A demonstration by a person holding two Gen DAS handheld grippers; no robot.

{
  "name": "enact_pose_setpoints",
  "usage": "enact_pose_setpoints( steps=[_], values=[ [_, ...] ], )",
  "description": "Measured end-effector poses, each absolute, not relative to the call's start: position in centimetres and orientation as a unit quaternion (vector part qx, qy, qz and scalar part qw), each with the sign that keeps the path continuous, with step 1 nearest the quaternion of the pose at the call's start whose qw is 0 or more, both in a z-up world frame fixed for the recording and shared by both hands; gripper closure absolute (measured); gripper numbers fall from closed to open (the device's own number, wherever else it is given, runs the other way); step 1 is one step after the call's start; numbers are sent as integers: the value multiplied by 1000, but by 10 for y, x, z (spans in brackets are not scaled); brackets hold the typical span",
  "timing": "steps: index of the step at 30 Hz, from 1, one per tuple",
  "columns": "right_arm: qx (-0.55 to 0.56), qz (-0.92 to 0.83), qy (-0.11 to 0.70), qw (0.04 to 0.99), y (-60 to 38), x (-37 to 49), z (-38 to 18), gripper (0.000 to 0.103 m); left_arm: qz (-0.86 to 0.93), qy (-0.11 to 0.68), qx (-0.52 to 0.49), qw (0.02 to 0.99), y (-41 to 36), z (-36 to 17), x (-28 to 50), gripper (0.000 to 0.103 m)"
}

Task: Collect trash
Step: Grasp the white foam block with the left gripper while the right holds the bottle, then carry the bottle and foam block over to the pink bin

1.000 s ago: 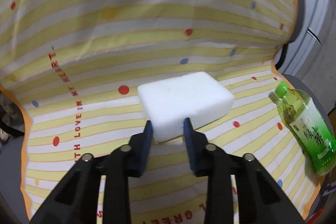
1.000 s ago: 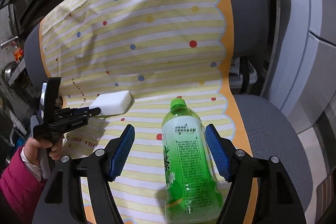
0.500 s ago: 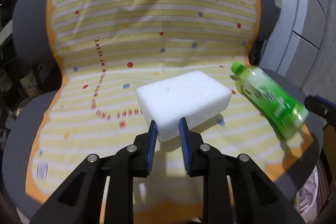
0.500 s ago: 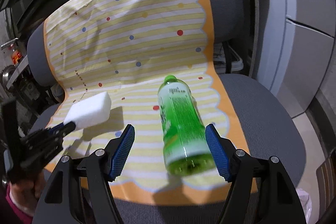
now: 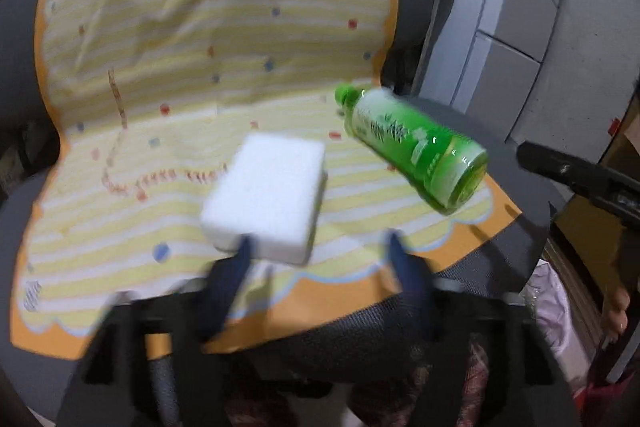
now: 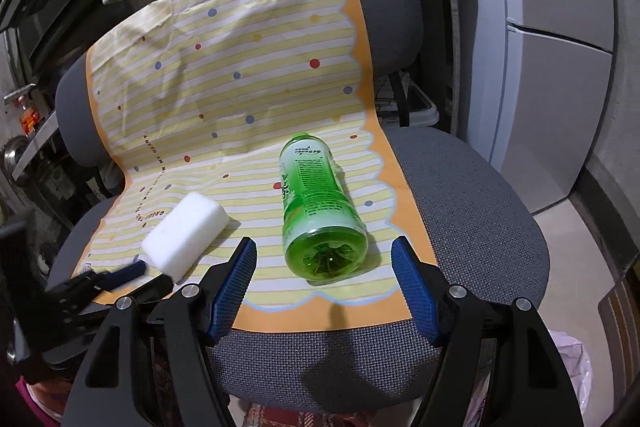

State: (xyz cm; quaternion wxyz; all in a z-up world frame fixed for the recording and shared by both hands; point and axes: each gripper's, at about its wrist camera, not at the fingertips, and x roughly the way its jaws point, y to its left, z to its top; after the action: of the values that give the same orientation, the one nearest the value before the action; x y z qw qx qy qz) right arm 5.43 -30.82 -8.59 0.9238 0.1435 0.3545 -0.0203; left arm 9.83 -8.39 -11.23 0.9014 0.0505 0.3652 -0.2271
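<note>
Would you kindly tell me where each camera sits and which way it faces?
Left wrist: on the left gripper, angled down at the white foam block on the chair's striped cloth; jaws opening, block between them.
Right wrist: on the right gripper, angled down at the green bottle; jaws open.
Shared: block, bottle, cloth; each sees the other gripper.

Both wrist cameras look down and forward from the front edge of the chair [image 6: 480,195], facing its backrest. The left sits closer. Both take in the striped cloth [image 5: 180,67], foam block [image 6: 184,231] and green bottle [image 5: 416,147].
</note>
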Motion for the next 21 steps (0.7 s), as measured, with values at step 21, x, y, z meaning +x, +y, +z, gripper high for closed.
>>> enact_pose_setpoints(
  steps=[21],
  values=[
    [69,-3,384,921,-291,139,-109,26,-216,397,95,887,-98,-139,173,38]
  ],
)
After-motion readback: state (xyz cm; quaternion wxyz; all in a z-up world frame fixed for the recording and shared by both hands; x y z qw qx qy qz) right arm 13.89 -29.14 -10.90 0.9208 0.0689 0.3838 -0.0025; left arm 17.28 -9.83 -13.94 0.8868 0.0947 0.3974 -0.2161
